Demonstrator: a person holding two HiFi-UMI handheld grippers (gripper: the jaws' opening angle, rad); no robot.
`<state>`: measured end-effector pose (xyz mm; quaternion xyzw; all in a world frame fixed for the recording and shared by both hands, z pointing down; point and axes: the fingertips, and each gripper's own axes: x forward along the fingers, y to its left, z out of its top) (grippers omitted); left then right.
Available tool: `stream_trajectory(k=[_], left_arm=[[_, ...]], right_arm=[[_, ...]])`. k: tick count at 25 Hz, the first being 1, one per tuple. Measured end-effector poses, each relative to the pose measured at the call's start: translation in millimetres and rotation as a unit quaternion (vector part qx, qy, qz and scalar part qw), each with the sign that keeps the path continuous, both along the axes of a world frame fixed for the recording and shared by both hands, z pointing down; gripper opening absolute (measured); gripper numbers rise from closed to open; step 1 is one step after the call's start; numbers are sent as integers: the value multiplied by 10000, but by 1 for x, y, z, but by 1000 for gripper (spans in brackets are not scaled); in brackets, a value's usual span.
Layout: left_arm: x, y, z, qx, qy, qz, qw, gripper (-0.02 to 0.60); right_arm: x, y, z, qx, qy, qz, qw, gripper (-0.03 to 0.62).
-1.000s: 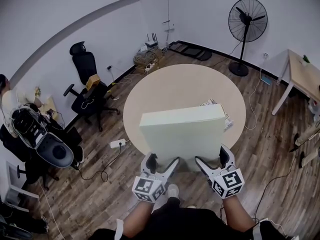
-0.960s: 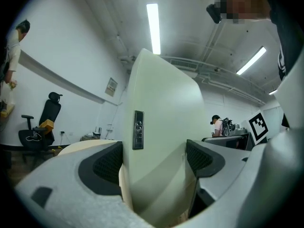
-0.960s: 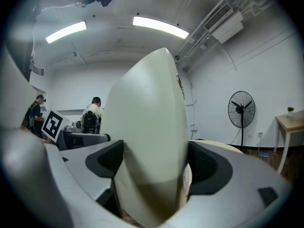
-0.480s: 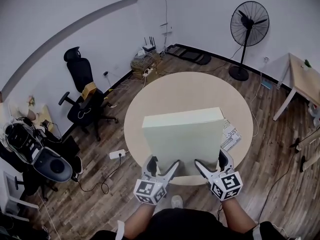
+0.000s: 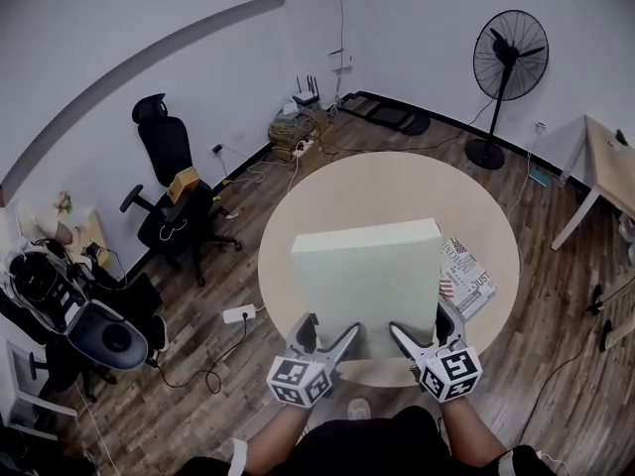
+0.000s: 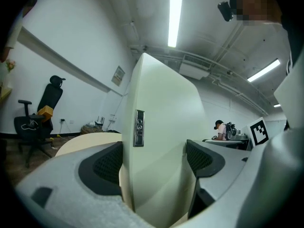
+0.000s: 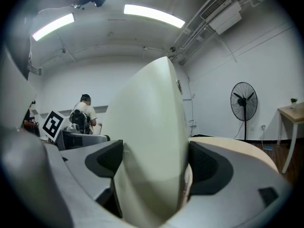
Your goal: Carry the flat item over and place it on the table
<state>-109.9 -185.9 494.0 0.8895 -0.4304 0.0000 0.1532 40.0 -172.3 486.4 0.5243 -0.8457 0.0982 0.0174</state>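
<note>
Cables trail over the wooden floor left of the round beige table (image 5: pixel 397 181). There a black office chair (image 5: pixel 169 181) stands well apart from the table's rim, and a white power strip (image 5: pixel 238 313) lies near its near-left edge.

At the table's near edge, the left gripper (image 5: pixel 329 327) has its jaws clamped on the near-left part of a flat pale green panel (image 5: pixel 369 276). In the left gripper view the two dark ribbed pads (image 6: pixel 107 164) press against opposite faces of the panel (image 6: pixel 161 127), which fills the gap between them. A small metal plate (image 6: pixel 138 128) sits on the panel's narrow edge.

From the head view the panel covers the near middle of the table top. Whether it touches the table cannot be told.

The right gripper (image 5: pixel 422 323) is likewise closed on the panel, at its near-right part, just beside the left one. In the right gripper view (image 7: pixel 154 165) the panel (image 7: pixel 152 113) is squeezed between both pads.

A folded newspaper (image 5: pixel 466 281) lies on the table just right of the panel, near the right rim. A black standing fan (image 5: pixel 509 67) stands on the floor beyond the table's far-right side. A light wooden desk (image 5: pixel 610 162) stands well apart to the table's right.
</note>
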Motion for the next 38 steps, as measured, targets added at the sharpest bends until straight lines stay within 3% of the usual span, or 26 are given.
stream_trajectory(k=[7,19,29,38], left_arm=[[5,-16,13,-255,67,-94,9996,391],[25,-35,69,-1204,118,-424,9917,391],[35,-27,135,-2183,-8,-504,9746,391],[41,-22,194,-2943,-82,-518,9543,391]], right_arm=[[6,-17,14,-229,-100,-6,9997,394],[28,-45,69,-1089,-250,-189,9936,394],[37,-44,138,-2053,-293,-443,9772,394],[43,-40,202,-3055,-279,-459,9507,394]])
